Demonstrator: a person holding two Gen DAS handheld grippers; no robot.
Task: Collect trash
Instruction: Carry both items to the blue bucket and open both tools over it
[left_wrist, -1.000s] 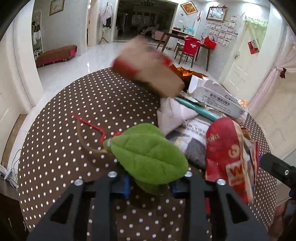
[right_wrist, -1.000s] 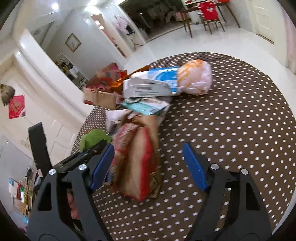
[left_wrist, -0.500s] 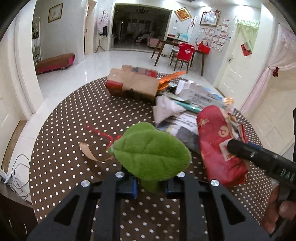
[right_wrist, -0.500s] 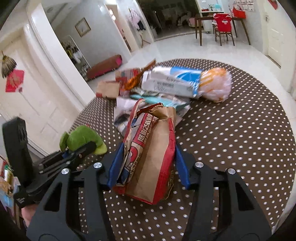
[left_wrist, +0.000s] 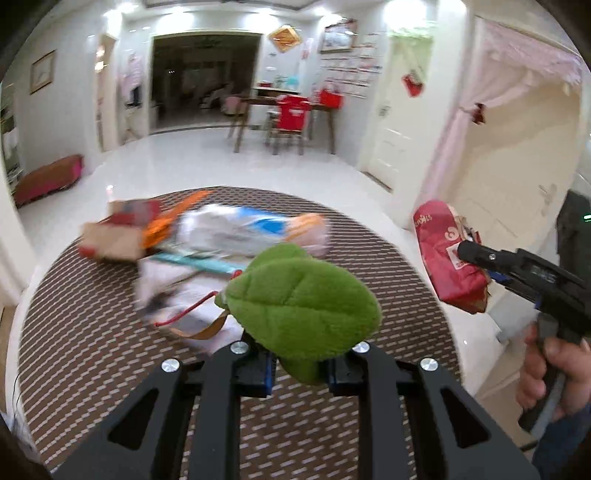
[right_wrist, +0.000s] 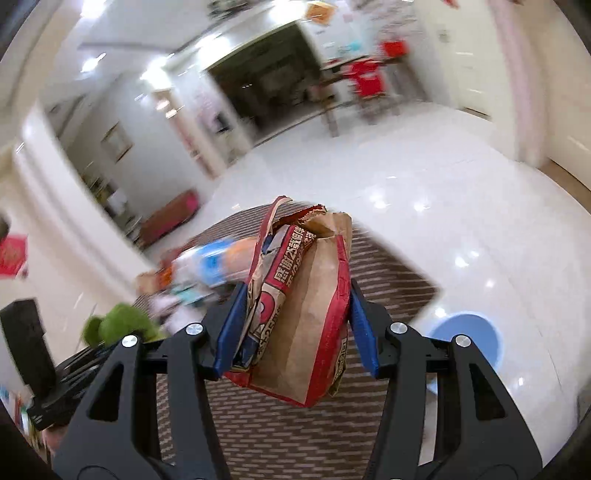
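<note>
My left gripper (left_wrist: 300, 369) is shut on a green plush leaf (left_wrist: 301, 314) and holds it above the round brown dotted table (left_wrist: 92, 350). A red string and tan strip hang from the leaf. My right gripper (right_wrist: 295, 328) is shut on a red and brown paper bag (right_wrist: 306, 306), lifted off the table; the bag also shows in the left wrist view (left_wrist: 448, 254), past the table's right edge. The plush leaf shows at the left in the right wrist view (right_wrist: 118, 326).
A pile of trash lies at the table's far side: a brown carton (left_wrist: 118, 236), white and blue packaging (left_wrist: 243, 230), teal sheets and papers. A light blue round bin (right_wrist: 467, 341) stands on the white floor right of the table.
My right gripper closed on the paper bag and lifted it up and to the right, off the table. My left gripper has risen with the plush leaf.
</note>
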